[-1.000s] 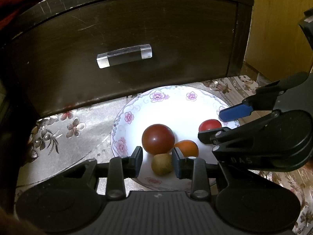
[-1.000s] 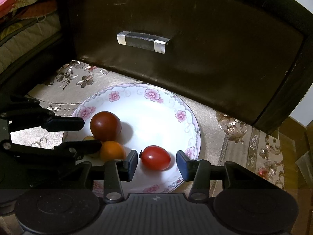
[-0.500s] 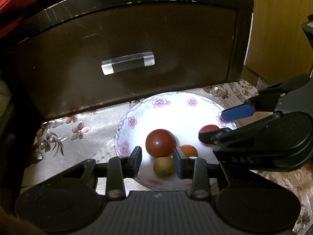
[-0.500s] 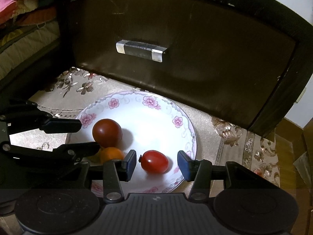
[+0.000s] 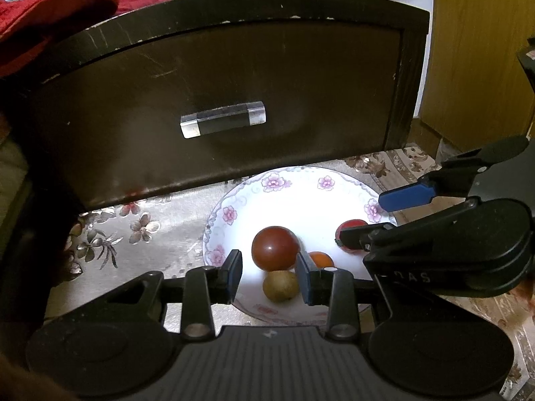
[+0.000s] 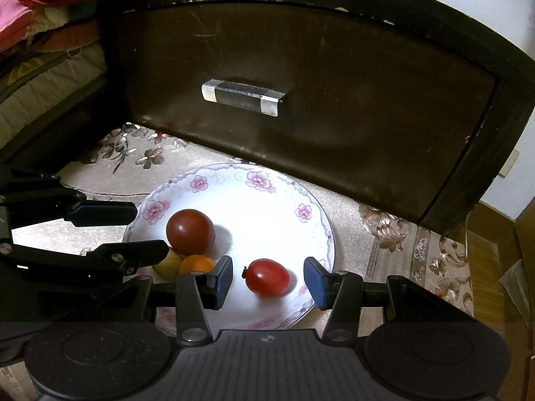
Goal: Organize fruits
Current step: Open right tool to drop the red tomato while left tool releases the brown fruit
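A white flowered plate [image 5: 301, 183] [image 6: 267, 200] lies on a patterned cloth and holds several fruits: a big dark red tomato [image 5: 275, 248] [image 6: 190, 232], a small orange fruit [image 5: 321, 260] [image 6: 197, 264], a tan round fruit [image 5: 280, 285] [image 6: 166, 267] and a small red tomato [image 5: 351, 229] [image 6: 267, 277]. My left gripper [image 5: 269, 277] is open above the tan fruit, holding nothing. My right gripper [image 6: 267, 280] is open above the small red tomato, holding nothing.
A dark wooden drawer front [image 5: 234, 93] [image 6: 317, 83] with a clear bar handle [image 5: 222, 123] [image 6: 244, 97] stands just behind the plate. Red cloth [image 5: 40, 23] and a pink basket lie on top. A wooden cabinet [image 5: 478, 67] is at the right.
Both grippers have drawn back and up from the plate, still open. The fruits now look smaller and lie where they were.
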The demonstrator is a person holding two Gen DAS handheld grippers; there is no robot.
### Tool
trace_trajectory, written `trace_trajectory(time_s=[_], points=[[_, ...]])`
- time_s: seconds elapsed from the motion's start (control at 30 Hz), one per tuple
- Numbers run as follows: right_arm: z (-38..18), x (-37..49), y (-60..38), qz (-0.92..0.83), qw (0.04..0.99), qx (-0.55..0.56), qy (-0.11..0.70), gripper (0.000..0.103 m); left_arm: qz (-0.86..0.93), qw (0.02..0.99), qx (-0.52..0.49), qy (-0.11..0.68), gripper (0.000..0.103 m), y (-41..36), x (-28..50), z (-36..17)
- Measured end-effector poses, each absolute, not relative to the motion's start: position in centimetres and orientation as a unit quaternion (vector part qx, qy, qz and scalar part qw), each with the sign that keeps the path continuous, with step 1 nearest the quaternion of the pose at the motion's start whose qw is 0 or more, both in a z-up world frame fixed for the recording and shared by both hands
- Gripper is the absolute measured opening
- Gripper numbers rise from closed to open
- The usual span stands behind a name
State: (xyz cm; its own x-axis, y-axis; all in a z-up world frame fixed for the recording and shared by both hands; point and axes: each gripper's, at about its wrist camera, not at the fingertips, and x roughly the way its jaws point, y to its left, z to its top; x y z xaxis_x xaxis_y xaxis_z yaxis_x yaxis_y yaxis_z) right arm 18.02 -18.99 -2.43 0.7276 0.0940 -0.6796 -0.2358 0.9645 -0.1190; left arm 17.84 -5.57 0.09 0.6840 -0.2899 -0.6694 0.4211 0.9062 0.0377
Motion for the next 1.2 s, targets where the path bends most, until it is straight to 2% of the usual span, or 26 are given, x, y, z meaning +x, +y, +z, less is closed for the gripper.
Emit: trace_trajectory(time_s=[1.2], points=[[-0.6, 15.0, -17.8, 0.096, 0.931, -0.093, 0.340, 0.045, -0.184, 0.920, 0.093, 0.332, 0.040, -3.9, 14.5, 1.9]])
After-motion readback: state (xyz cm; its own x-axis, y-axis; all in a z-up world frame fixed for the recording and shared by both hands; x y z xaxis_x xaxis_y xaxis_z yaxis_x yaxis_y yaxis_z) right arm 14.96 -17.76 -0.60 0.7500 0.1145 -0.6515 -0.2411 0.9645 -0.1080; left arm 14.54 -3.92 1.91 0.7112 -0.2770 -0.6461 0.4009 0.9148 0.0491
